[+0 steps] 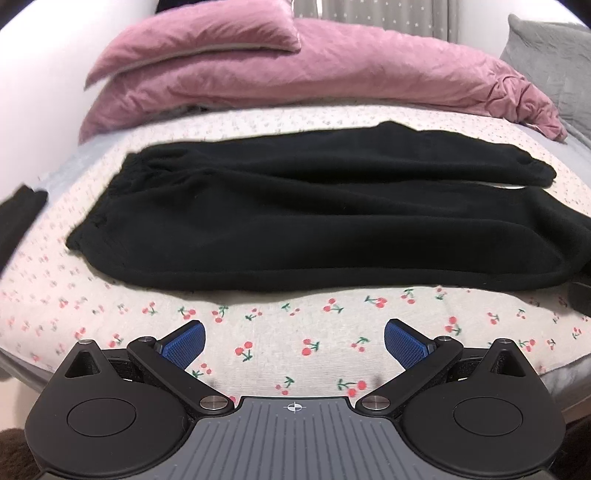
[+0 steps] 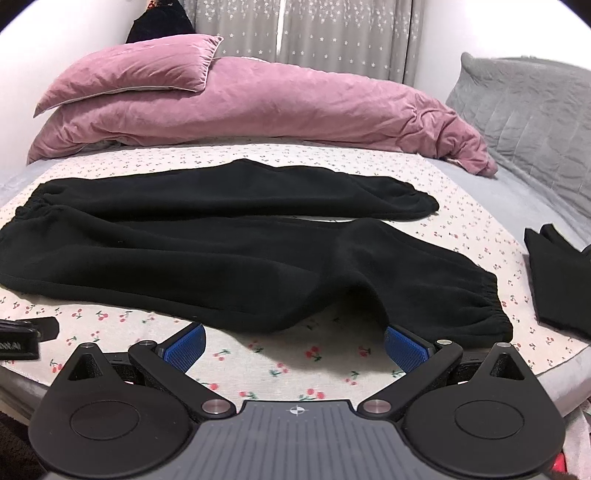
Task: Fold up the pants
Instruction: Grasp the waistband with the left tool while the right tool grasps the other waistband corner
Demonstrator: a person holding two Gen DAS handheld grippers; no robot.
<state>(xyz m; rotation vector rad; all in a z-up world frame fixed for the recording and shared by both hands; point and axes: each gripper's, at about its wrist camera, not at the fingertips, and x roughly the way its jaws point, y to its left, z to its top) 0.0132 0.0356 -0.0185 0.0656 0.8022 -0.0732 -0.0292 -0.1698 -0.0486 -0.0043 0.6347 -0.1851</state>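
Black fleece pants (image 1: 280,221) lie spread flat across the cherry-print sheet (image 1: 295,332), waistband at the left, both legs running right. They also show in the right wrist view (image 2: 221,258), with the near leg's cuff (image 2: 491,306) just beyond the right finger. My left gripper (image 1: 294,341) is open and empty over the sheet, short of the pants' near edge. My right gripper (image 2: 295,343) is open and empty, at the near leg's hem. The left gripper's tip (image 2: 22,332) shows at the left edge of the right wrist view.
A pink duvet (image 1: 295,77) and pink pillow (image 1: 207,33) lie behind the pants. A grey pillow (image 2: 528,122) is at the far right. Folded black garments lie at the left (image 1: 18,221) and at the right (image 2: 557,280). The bed's near edge runs below both grippers.
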